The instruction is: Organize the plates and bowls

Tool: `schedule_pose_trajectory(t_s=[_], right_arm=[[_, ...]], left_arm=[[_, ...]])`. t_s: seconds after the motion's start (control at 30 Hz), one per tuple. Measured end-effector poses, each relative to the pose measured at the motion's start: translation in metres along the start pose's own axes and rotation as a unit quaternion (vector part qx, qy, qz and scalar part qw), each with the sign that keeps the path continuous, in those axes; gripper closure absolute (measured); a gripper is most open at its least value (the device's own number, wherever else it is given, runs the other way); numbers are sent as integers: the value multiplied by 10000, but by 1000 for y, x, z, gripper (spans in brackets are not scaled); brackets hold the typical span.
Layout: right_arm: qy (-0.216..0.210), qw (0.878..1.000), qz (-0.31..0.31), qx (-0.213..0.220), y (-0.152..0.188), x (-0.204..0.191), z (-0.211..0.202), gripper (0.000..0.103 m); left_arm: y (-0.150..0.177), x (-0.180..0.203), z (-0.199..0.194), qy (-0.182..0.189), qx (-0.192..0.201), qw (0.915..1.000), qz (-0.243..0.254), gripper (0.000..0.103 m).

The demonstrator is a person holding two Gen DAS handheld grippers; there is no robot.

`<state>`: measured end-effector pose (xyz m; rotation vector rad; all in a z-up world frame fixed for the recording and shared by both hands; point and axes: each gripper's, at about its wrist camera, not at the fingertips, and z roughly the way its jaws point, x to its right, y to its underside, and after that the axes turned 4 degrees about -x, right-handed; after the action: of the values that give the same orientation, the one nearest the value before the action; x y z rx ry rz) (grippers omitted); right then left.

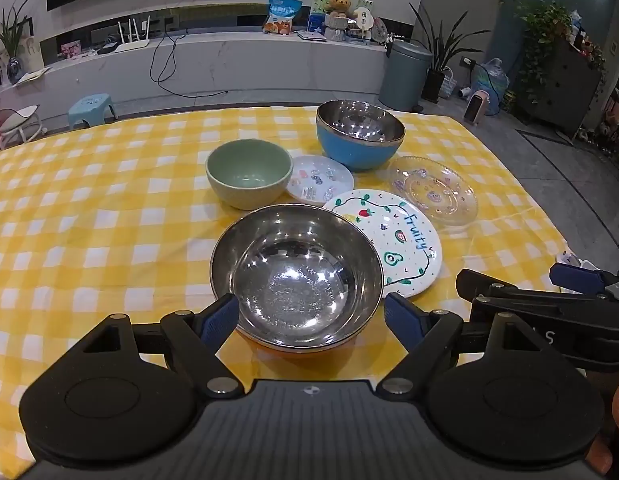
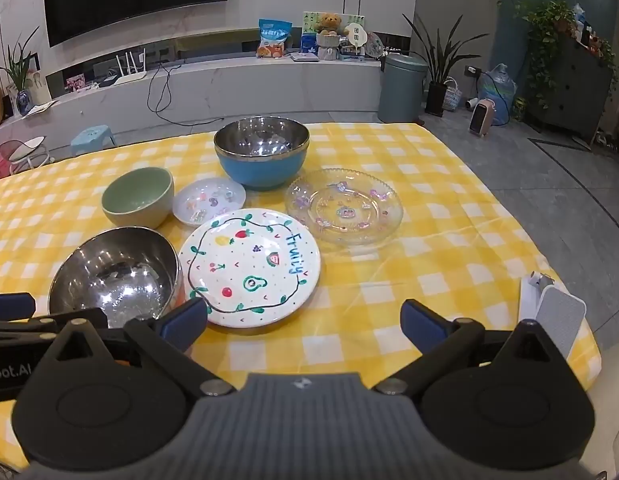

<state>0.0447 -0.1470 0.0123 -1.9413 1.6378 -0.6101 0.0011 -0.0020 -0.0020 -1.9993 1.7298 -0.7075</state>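
Just beyond left gripper (image 1: 311,316) jaws, steel bowl (image 1: 296,276).

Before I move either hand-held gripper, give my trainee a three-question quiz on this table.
1. True or false: the left hand-held gripper is shut on the steel bowl.
2. Which word is painted on the white plate?
3. Multiple choice: the small dish lies between A) green bowl and blue bowl, B) glass plate and table edge, C) both grippers.

Key: 1 false, it is open, fingers either side of the bowl; 2 Fruity; 3 A.
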Motion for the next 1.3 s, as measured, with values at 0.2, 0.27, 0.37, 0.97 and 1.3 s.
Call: schedule_pose_trajectory(t_s=[0.2, 0.27, 0.37, 0.97, 1.3], right_arm=[[-2, 10000, -2, 2, 0, 0, 0, 3], [3, 10000, -3, 10, 0, 0, 0, 3], [7, 10000, -4, 17, 0, 0, 1, 3], [4, 10000, -3, 17, 0, 1, 1, 3], [4, 10000, -2, 13, 0, 1, 1, 3]], left_arm=[[0, -3, 3, 39, -23, 10000, -19, 7], [0, -3, 3, 49, -24, 10000, -24, 7], [0, -3, 3, 45, -26, 10000, -23, 7], [2, 2, 2, 40, -35, 10000, 30, 7], [1, 1, 3, 41, -43, 10000, 29, 7]])
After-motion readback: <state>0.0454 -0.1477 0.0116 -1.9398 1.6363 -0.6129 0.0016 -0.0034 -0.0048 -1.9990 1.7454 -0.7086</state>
